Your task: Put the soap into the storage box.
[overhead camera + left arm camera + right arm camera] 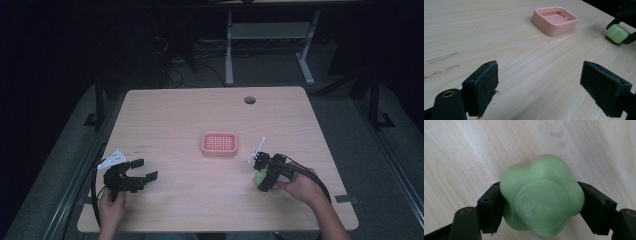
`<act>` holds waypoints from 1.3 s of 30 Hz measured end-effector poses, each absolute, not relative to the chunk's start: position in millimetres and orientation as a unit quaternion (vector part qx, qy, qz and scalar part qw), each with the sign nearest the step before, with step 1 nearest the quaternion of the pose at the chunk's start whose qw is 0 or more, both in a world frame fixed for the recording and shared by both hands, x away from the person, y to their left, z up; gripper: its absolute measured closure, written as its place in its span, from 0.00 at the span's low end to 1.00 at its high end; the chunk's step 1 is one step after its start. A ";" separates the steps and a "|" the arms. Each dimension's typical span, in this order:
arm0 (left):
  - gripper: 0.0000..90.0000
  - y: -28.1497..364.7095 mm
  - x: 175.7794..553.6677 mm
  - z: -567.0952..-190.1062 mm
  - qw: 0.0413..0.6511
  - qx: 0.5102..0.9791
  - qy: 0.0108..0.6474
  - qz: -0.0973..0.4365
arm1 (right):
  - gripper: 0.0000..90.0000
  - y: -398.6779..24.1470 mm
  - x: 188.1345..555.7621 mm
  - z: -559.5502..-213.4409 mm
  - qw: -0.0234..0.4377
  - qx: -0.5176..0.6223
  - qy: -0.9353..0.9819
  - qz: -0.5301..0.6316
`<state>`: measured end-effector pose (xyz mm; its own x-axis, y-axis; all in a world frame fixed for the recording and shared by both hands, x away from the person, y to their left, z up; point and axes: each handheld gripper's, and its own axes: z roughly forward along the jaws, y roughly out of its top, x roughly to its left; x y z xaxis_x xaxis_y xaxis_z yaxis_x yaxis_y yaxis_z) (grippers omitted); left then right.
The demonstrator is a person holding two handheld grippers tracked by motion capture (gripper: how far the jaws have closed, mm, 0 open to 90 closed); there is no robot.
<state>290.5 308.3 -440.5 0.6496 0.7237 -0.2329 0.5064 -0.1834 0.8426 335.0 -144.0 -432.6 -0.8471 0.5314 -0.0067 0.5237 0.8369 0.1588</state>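
A pale green flower-shaped soap (541, 197) sits between the jaws of my right gripper (540, 207), which is shut on it just over the wooden table. From above, that soap (261, 177) and right gripper (264, 175) are at the table's front right. A pink slatted soap dish (219, 143) lies flat at the table's middle, apart from both grippers. My left gripper (141, 171) rests at the front left, open, with nothing between its jaws. The left gripper view shows the dish (554, 20) ahead and the held soap (617, 33) at far right.
The wooden table (190, 200) has a round cable hole (250, 100) near its back edge. Faint tape marks (442, 58) lie on the wood near my left gripper. A white desk frame (270, 40) stands on the dark floor beyond the table.
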 end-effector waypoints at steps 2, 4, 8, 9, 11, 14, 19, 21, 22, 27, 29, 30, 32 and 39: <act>0.16 308.4 290.5 -440.4 0.495 0.761 0.404 0.110 | 0.29 -145.2 336.1 -430.5 0.029 0.276 0.957 0.080; 0.16 308.5 290.7 -440.6 0.496 0.761 0.404 0.109 | 0.29 -146.2 337.3 -427.1 0.031 0.277 0.956 0.087; 0.16 308.5 290.7 -440.6 0.496 0.761 0.404 0.109 | 0.29 -145.7 338.1 -423.0 0.033 0.277 0.956 0.091; 0.16 308.5 290.7 -440.5 0.496 0.760 0.405 0.109 | 0.29 -144.8 339.1 -420.0 0.037 0.276 0.956 0.093; 0.16 308.5 290.9 -440.7 0.496 0.760 0.404 0.109 | 0.29 -144.3 340.8 -416.6 0.038 0.274 0.956 0.098; 0.16 308.3 291.0 -440.7 0.495 0.761 0.404 0.110 | 0.29 -143.2 341.8 -413.2 0.039 0.276 0.955 0.100; 0.16 308.3 291.1 -440.7 0.496 0.760 0.405 0.110 | 0.29 -142.7 345.9 -407.8 0.039 0.273 0.955 0.104; 0.16 308.2 291.4 -440.6 0.496 0.760 0.406 0.110 | 0.29 -142.3 348.2 -405.2 0.037 0.274 0.955 0.108; 0.16 308.2 291.4 -440.6 0.496 0.760 0.406 0.110 | 0.29 -142.3 348.2 -405.2 0.037 0.274 0.955 0.108; 0.16 307.3 292.2 -440.5 0.493 0.762 0.404 0.112 | 0.29 -141.2 355.0 -400.3 0.034 0.273 0.955 0.113; 0.16 305.9 292.0 -440.6 0.490 0.764 0.404 0.112 | 0.29 -140.8 358.4 -399.3 0.038 0.271 0.955 0.112; 0.16 306.0 291.9 -440.5 0.490 0.764 0.404 0.112 | 0.29 -140.2 359.6 -398.6 0.035 0.273 0.955 0.115; 0.16 306.3 291.8 -440.3 0.490 0.764 0.403 0.113 | 0.29 -139.4 360.7 -398.1 0.035 0.274 0.954 0.116; 0.16 305.7 291.9 -440.2 0.491 0.764 0.402 0.112 | 0.29 -133.9 366.9 -396.2 0.035 0.271 0.955 0.117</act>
